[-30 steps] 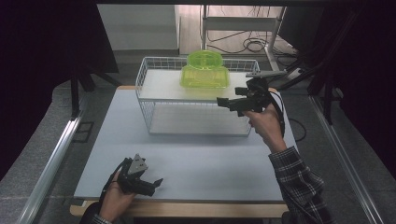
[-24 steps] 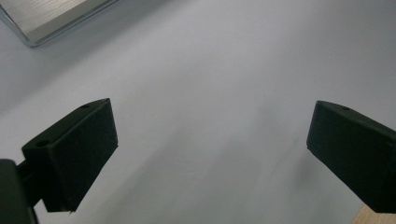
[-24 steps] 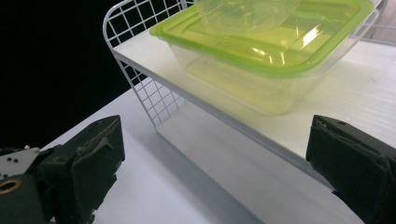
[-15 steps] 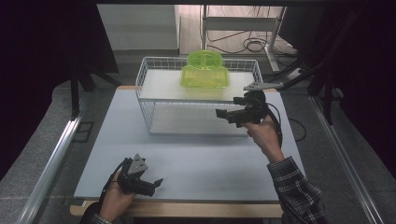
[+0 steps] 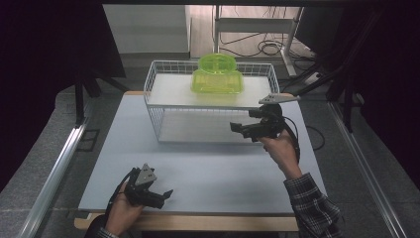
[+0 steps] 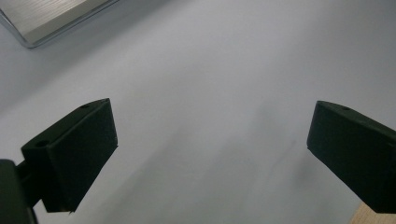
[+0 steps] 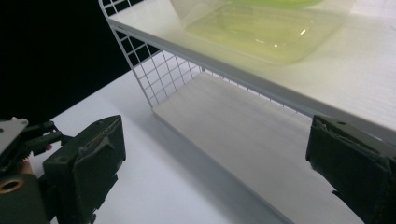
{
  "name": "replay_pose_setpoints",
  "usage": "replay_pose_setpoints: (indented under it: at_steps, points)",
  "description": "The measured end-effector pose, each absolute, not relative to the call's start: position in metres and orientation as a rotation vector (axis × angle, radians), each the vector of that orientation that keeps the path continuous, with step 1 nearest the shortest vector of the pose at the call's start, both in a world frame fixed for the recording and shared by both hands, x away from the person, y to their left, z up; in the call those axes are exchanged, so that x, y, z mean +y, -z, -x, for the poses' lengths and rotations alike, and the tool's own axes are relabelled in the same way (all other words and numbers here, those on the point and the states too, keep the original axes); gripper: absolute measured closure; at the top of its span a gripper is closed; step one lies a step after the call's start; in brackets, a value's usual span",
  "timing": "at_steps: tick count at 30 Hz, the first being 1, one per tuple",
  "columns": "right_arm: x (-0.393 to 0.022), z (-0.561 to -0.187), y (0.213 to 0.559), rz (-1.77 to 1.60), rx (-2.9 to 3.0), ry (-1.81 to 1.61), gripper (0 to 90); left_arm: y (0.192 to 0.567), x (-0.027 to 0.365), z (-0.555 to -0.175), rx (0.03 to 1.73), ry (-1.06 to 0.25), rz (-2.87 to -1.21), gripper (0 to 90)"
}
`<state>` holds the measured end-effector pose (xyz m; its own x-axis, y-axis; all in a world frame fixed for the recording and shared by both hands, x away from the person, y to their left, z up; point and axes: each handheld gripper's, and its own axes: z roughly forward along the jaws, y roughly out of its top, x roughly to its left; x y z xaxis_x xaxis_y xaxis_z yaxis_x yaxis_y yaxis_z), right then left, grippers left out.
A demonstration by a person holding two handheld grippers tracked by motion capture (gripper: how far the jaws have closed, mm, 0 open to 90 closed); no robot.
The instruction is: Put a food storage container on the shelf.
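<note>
Left gripper (image 5: 166,194): jaws spread, empty, near the worktop's (image 5: 218,173) front edge. Green plastic container (image 5: 217,75): on the wire basket's (image 5: 163,106) upper shelf, rear centre. Right gripper (image 5: 236,130): jaws spread, empty, just beside the basket's front right corner.

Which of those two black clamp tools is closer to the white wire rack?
The right gripper, raised beside the white wire rack with its jaws open toward the lower shelf. The left gripper sits low at the table's near edge.

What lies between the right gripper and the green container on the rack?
In the high view, the right gripper and green container are separated by the wire rack's white top shelf.
</note>
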<state>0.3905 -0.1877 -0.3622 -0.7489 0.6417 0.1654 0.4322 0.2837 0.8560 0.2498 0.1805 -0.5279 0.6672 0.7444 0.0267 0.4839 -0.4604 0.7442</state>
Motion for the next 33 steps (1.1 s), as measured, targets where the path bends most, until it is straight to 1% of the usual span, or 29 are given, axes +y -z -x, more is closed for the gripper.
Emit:
replay_pose_setpoints:
  at_steps: [13,33]
  points:
    - [-0.189,-0.381,0.378,-0.993,2.346,-1.425,3.0,0.528,0.18,-0.25,0.941,-0.453,-2.147,1.6]
    - [-0.193,-0.365,0.403,-0.981,2.335,-1.399,3.0,0.528,0.18,-0.25,0.939,-0.45,-2.15,1.7]
